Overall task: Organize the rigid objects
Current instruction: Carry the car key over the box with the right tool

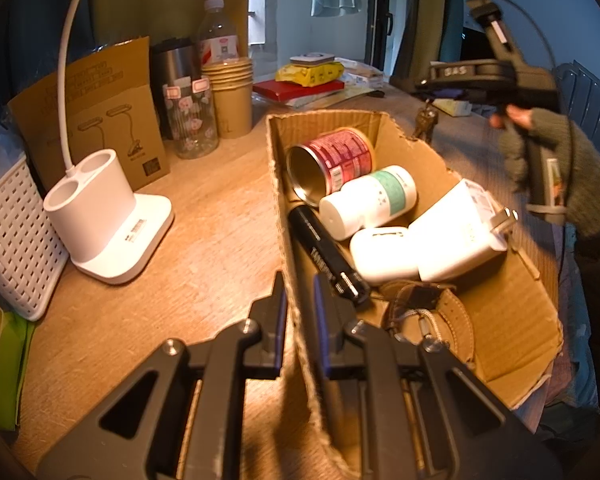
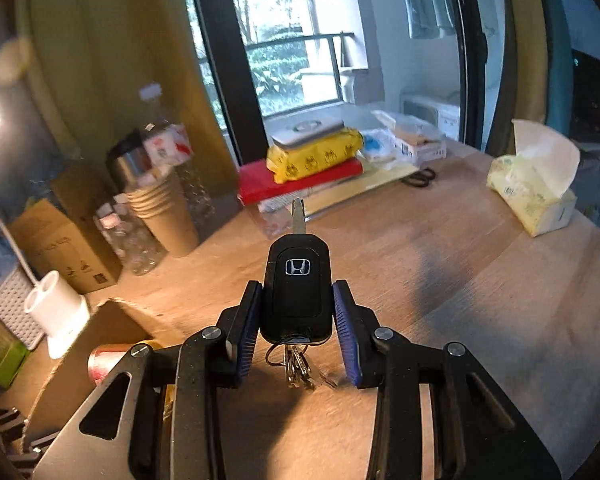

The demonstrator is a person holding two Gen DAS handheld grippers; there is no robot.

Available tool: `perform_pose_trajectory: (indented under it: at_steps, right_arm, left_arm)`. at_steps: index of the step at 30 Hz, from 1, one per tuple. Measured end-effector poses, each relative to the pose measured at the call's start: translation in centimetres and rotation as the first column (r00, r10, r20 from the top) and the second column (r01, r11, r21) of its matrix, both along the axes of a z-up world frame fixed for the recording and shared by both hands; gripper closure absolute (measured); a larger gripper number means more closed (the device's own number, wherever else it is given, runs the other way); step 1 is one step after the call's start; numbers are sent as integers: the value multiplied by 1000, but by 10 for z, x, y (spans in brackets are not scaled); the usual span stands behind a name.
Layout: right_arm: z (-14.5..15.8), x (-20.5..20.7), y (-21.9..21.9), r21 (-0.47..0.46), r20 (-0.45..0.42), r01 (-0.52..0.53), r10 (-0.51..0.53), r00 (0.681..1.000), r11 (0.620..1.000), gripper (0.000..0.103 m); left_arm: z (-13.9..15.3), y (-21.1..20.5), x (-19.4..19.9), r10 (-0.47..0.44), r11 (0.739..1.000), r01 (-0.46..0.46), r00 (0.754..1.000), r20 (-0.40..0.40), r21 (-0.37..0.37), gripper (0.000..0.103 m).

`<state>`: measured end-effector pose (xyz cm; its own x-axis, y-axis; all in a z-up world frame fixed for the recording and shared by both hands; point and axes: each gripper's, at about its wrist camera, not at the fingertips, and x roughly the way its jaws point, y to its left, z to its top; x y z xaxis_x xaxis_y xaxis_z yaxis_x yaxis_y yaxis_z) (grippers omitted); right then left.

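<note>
My left gripper [image 1: 298, 292] is shut on the near left wall of an open cardboard box [image 1: 284, 216] on the wooden desk. Inside the box lie a red tin can [image 1: 332, 164], a white pill bottle [image 1: 370, 200], a black flashlight [image 1: 326, 256], a white case [image 1: 384, 254], a white charger [image 1: 456, 232] and a brown leather item [image 1: 440, 320]. My right gripper [image 2: 296, 308] is shut on a black car key fob [image 2: 296, 280], blade pointing forward, with a key ring hanging below. It hovers above the desk past the box's far right corner [image 1: 430, 90].
A white lamp base [image 1: 104, 216], a white woven basket [image 1: 16, 236], stacked paper cups [image 1: 230, 96] and bottles stand left of the box. A yellow pack on a red book [image 2: 316, 152], scissors [image 2: 420, 178] and a tissue pack [image 2: 536, 188] lie further back.
</note>
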<state>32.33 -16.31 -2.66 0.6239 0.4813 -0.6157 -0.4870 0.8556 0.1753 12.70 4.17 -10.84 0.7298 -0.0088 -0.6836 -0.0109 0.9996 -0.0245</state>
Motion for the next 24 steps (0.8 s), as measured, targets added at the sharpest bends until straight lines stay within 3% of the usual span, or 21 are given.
perform_pose_trajectory:
  at_steps: [14,24]
  right_arm:
    - [68,-70,8,68,140,-116,106,984,991,65]
    - [84,-107,34,71,177,-214,199,964,974,65]
  left_arm:
    - [1,1,-1,-2,1000,2,1000,3,4,89]
    - [1,1,-1,-1,1000,1,1000,5,5,89]
